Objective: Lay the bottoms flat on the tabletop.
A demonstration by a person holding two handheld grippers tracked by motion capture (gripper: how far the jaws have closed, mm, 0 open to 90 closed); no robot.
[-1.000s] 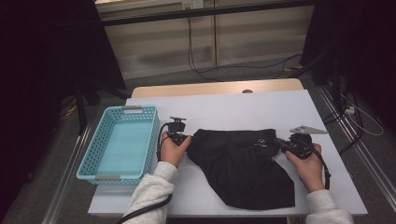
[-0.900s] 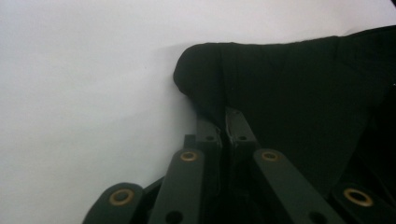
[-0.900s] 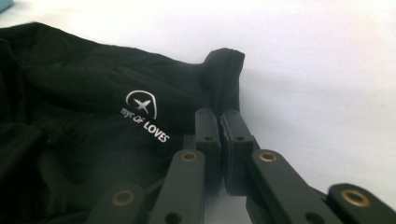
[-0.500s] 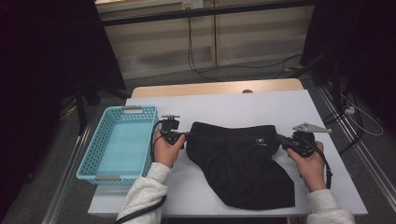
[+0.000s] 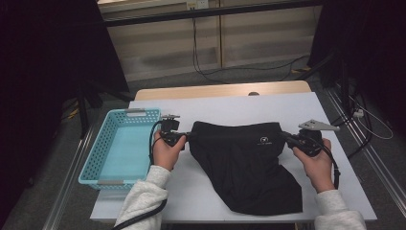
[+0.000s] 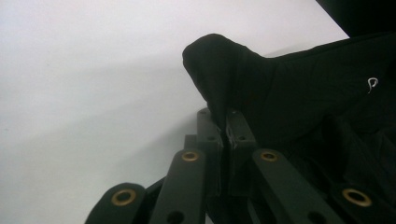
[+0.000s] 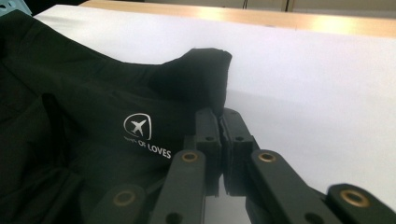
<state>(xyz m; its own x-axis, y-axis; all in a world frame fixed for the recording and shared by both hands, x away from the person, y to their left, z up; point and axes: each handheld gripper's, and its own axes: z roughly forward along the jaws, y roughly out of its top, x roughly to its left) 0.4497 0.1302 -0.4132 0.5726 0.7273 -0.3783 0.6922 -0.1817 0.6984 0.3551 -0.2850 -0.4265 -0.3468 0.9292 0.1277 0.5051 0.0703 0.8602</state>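
A black garment (image 5: 244,163) with a small white aeroplane logo (image 7: 137,126) lies spread on the white table (image 5: 230,103). Its top edge is stretched taut between my two grippers. My left gripper (image 5: 186,136) is shut on the left corner of that edge. In the left gripper view a fold of the garment (image 6: 303,93) is pinched between the jaws of the left gripper (image 6: 225,116). My right gripper (image 5: 286,136) is shut on the right corner, where the garment (image 7: 93,93) bunches up above the right gripper (image 7: 219,116). The lower part of the cloth rests on the table.
A light blue plastic basket (image 5: 122,153) stands with nothing in it at the table's left edge, just left of my left hand. A wooden strip (image 5: 220,90) runs along the far side of the table. Cables lie on the floor beyond it and at the right.
Both hands have risen a little with the garment's corners in them. Its top edge has been pulled into a straight, taut line, and the left hand has shifted slightly left.
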